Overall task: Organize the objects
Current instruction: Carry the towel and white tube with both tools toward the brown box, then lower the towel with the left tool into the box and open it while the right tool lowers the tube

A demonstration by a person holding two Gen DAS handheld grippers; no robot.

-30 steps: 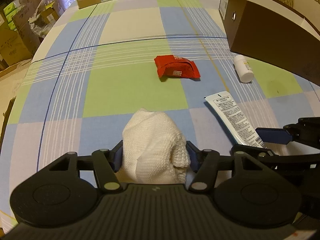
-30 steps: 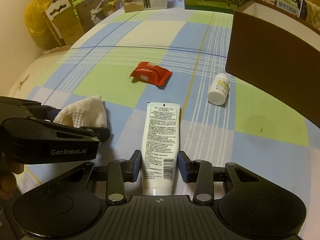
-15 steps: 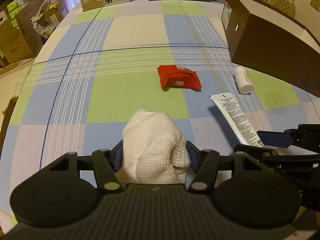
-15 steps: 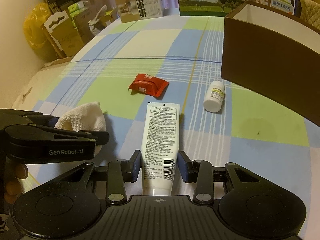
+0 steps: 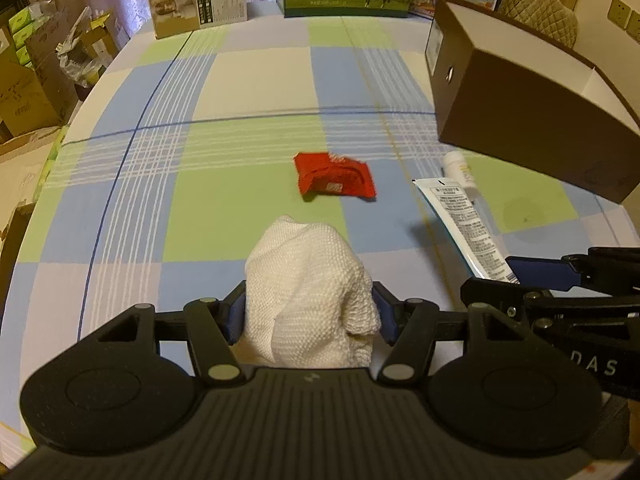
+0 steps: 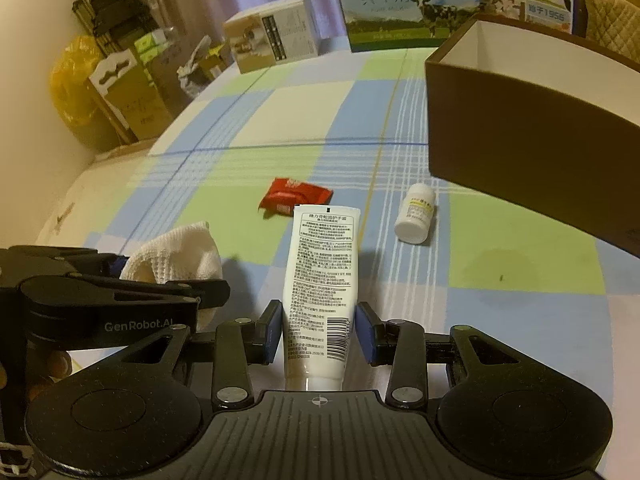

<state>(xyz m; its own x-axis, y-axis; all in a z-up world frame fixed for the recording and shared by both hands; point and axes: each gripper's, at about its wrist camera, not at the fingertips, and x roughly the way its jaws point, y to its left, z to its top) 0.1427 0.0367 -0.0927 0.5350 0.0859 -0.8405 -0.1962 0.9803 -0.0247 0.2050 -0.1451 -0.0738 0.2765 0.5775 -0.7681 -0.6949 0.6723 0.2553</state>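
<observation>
Both grippers have risen since a second ago: more of the far boxes and the open top of the brown box now show, while each load keeps its place between the fingers.

On the left, the left gripper (image 5: 308, 312) is clamped on a white knitted cloth (image 5: 308, 292), which bulges up between the blue pads and sits clear of the checked tablecloth (image 5: 248, 80). A hand (image 6: 56, 364) shows beneath this gripper in the right wrist view.

At centre, a red packet (image 5: 334, 178) lies flat on a green square, well apart from both tools.

Right of centre, the right gripper (image 6: 318, 334) is closed on the cap end of a white tube (image 6: 322, 276), whose crimped end points forward, raised above the cloth.

Further right, a small white bottle (image 6: 416, 214) lies on its side, just beside the near wall of the brown box (image 6: 532, 160). The box stands open, its white interior visible.
</observation>
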